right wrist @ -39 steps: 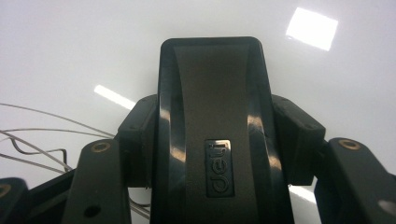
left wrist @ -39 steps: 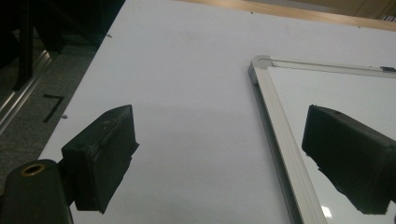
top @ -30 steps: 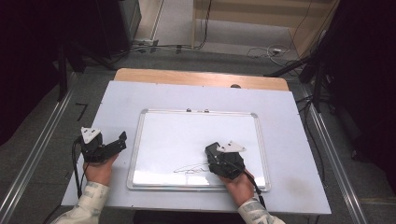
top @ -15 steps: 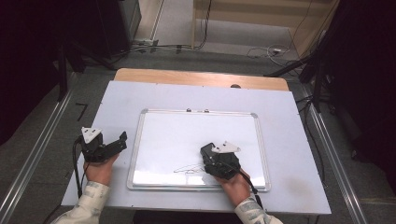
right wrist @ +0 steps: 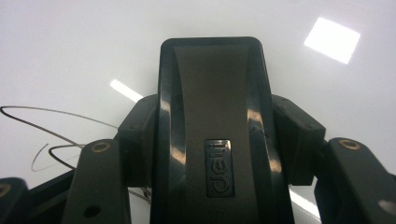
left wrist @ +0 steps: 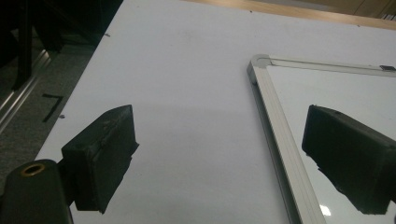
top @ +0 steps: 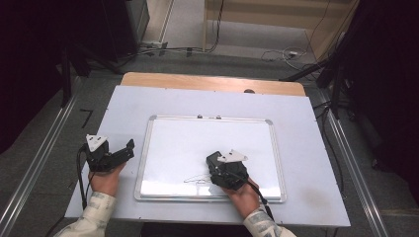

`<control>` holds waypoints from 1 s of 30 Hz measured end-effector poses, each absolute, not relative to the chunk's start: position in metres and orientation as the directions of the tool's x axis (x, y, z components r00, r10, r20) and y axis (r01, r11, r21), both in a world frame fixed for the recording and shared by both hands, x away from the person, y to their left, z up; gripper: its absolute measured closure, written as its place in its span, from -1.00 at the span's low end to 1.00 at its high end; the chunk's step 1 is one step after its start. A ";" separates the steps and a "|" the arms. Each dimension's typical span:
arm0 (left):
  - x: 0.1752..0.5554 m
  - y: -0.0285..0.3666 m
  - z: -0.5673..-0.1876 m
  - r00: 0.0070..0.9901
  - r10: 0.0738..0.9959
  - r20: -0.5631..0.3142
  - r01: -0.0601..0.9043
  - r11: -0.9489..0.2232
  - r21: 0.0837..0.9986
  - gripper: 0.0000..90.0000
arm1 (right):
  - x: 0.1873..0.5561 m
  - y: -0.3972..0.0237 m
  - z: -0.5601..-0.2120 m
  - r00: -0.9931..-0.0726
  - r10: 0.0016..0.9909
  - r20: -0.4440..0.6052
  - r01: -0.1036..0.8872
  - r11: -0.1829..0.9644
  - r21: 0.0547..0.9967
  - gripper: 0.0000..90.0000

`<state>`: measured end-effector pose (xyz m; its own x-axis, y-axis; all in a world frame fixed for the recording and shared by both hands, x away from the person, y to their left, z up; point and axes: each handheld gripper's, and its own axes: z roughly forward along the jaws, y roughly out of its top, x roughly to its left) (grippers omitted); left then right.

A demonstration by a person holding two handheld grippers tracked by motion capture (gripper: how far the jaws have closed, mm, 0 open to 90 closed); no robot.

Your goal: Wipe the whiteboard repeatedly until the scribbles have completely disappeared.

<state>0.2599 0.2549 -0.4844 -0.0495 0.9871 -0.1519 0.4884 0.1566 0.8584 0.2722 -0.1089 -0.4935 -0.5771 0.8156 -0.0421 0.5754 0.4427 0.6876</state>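
Note:
A whiteboard (top: 207, 138) with a silver frame lies flat on the white table (top: 306, 128). My right gripper (top: 218, 165) is over its lower middle, shut on a black eraser (right wrist: 212, 107) whose face is down toward the board. A thin pen scribble (top: 195, 180) sits just left of the eraser; in the right gripper view the scribble (right wrist: 51, 135) runs under my left jaw. My left gripper (top: 121, 153) rests open on the table beside the board's left edge, nothing between its pads (left wrist: 102, 154). The board's frame (left wrist: 275, 121) runs up between them.
A wooden strip (top: 212, 83) borders the table's far edge. Metal rails (top: 34, 168) run along the floor on both sides, and cables lie on the floor beyond the table. Bare table surface surrounds the board.
My right gripper has slid a little to the left with the eraser, closer to the scribble. The left gripper has stayed put.

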 end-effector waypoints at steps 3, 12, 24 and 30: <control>0.260 0.255 -0.484 -0.049 0.987 -0.152 0.488 0.157 0.859 -0.77 | 0.272 -0.106 -0.494 -0.583 0.811 -0.044 0.571 0.448 0.688 -0.13; 0.260 0.255 -0.484 -0.050 0.987 -0.156 0.486 0.160 0.859 -0.77 | 0.271 -0.097 -0.494 -0.594 0.803 -0.045 0.564 0.456 0.689 -0.13; 0.260 0.255 -0.484 -0.049 0.987 -0.155 0.487 0.159 0.859 -0.77 | 0.269 -0.083 -0.494 -0.612 0.789 -0.046 0.553 0.469 0.689 -0.13; 0.260 0.255 -0.484 -0.048 0.987 -0.153 0.488 0.157 0.858 -0.77 | 0.268 -0.075 -0.494 -0.618 0.785 -0.047 0.549 0.474 0.689 -0.13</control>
